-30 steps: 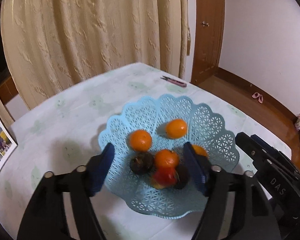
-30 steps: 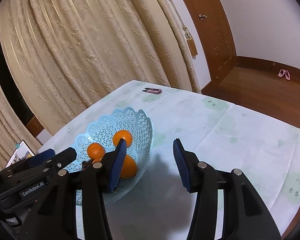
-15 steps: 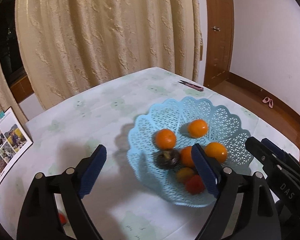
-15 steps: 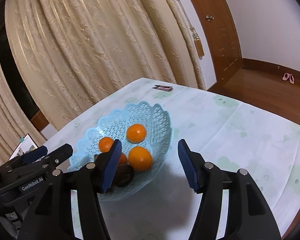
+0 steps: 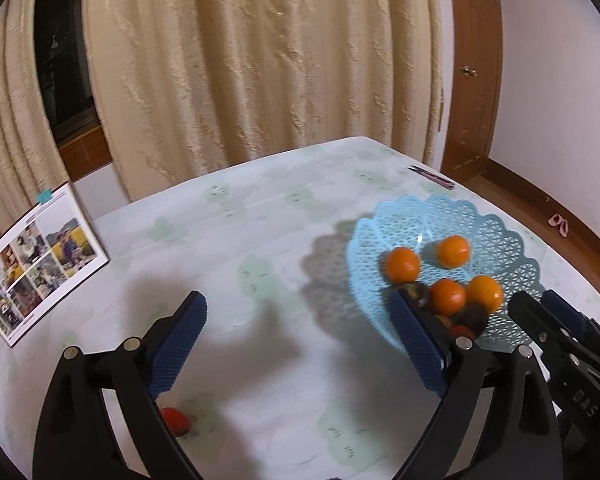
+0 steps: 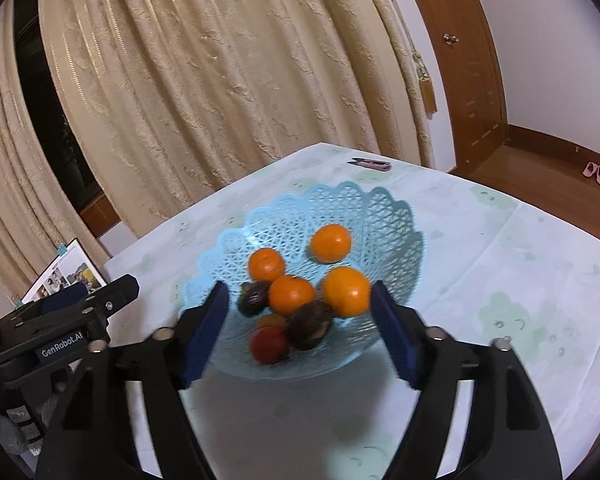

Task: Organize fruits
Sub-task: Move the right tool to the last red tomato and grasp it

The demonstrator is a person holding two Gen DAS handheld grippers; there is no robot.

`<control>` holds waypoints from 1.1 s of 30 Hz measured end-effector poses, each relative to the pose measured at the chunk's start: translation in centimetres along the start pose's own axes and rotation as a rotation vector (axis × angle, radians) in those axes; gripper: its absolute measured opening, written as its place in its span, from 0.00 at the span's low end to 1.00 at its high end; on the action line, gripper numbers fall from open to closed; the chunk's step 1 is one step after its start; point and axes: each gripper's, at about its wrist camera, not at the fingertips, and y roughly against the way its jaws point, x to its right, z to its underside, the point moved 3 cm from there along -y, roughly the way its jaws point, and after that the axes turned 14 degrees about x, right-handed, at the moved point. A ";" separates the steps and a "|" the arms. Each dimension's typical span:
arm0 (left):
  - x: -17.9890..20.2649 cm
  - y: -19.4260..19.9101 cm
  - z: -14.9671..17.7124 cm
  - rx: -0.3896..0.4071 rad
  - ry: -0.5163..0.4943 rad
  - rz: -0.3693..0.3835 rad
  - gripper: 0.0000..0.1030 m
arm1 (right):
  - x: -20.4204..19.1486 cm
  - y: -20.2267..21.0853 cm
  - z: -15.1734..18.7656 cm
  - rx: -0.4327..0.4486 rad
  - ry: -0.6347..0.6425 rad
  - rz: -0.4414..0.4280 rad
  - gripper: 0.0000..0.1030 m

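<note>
A light blue lattice fruit basket (image 6: pixel 384 216) stands on the table and holds several oranges (image 6: pixel 331 242), two dark fruits (image 6: pixel 310 325) and a red fruit (image 6: pixel 269 345). The basket also shows at the right of the left wrist view (image 5: pixel 500 236). A small red fruit (image 5: pixel 175 420) lies loose on the tablecloth by my left finger. My left gripper (image 5: pixel 300 340) is open and empty above the cloth, left of the basket. My right gripper (image 6: pixel 300 320) is open and empty, its fingers straddling the basket's near side.
A photo booklet (image 5: pixel 36 260) lies at the table's left edge. A small pink clipper (image 6: pixel 372 165) lies at the far edge beyond the basket. Beige curtains hang behind the table; a wooden door and floor are to the right.
My left gripper has swung left off the basket, bringing the loose red fruit into view. My right gripper has turned left, so the basket is now centred between its fingers.
</note>
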 end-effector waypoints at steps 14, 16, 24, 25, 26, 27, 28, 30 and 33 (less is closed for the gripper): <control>-11.9 2.8 1.0 -0.036 0.197 -0.132 0.90 | -7.9 0.3 3.8 -0.099 0.127 -0.187 0.77; -13.8 3.2 1.2 -0.034 0.224 -0.160 0.90 | -9.6 0.2 4.7 -0.138 0.149 -0.242 0.77; -17.6 4.6 2.6 -0.050 0.241 -0.219 0.90 | -15.9 -1.1 8.4 -0.304 0.224 -0.424 0.77; -17.9 4.7 2.8 -0.053 0.244 -0.224 0.90 | -16.7 -1.3 8.9 -0.317 0.245 -0.436 0.77; -18.2 4.8 3.0 -0.056 0.248 -0.228 0.90 | -17.3 -1.4 9.3 -0.325 0.261 -0.444 0.77; -18.4 4.9 3.1 -0.057 0.251 -0.232 0.90 | -17.9 -1.5 9.8 -0.336 0.285 -0.457 0.77; -18.6 4.9 3.2 -0.058 0.254 -0.235 0.90 | -18.5 -1.7 10.2 -0.347 0.306 -0.470 0.77; -19.3 5.2 3.7 -0.062 0.257 -0.244 0.90 | -19.6 -2.4 11.2 -0.376 0.346 -0.489 0.77; -20.1 5.6 4.3 -0.069 0.269 -0.261 0.90 | -20.8 -3.4 12.6 -0.413 0.390 -0.502 0.76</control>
